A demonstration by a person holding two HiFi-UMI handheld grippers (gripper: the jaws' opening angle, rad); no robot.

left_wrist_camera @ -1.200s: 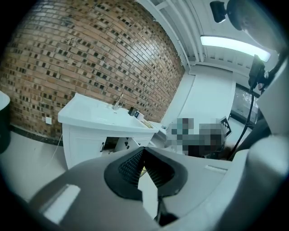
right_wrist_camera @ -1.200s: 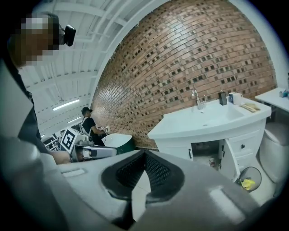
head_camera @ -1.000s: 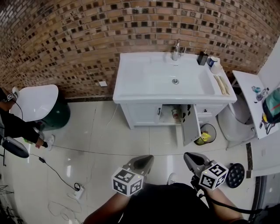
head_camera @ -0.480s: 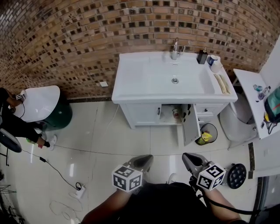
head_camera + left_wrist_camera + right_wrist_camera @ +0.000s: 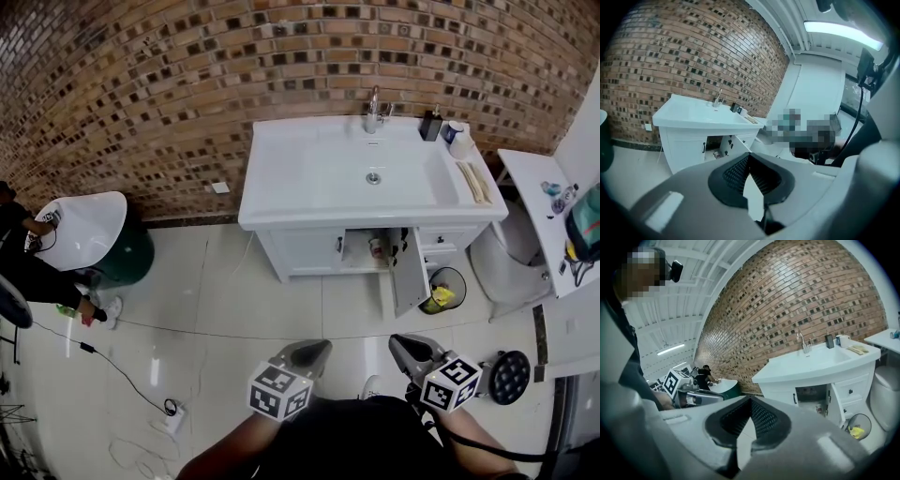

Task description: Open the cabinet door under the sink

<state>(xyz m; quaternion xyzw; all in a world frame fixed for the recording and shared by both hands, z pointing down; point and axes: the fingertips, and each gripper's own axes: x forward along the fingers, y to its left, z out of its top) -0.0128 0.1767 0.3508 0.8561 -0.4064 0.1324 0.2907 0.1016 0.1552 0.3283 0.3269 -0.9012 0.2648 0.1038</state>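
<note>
While the head view looks steeply down, the left claw (image 5: 316, 346) and the right claw (image 5: 398, 341) sit side by side over the tiled floor (image 5: 234, 309), both pointing ahead. The white cabinet (image 5: 305, 249) under the sink (image 5: 314, 169) stands well ahead of both claws. Its door (image 5: 410, 270) already hangs open, swung out toward the right claw and well apart from it. A bin (image 5: 446, 286) sits just right of the door, ahead of the right claw.

In the left gripper view, the jaws are pressed together at their tips and pinch nothing. The cabinet rises beyond the tips, a little to their left, with the open door on its near side and a tap (image 5: 719, 99) above.

In the right gripper view, the jaws likewise meet at the tips with nothing between them. The cabinet's dark opening (image 5: 810, 394) lies ahead and to the right of the tips, and the door shows edge-on beside it.
</note>
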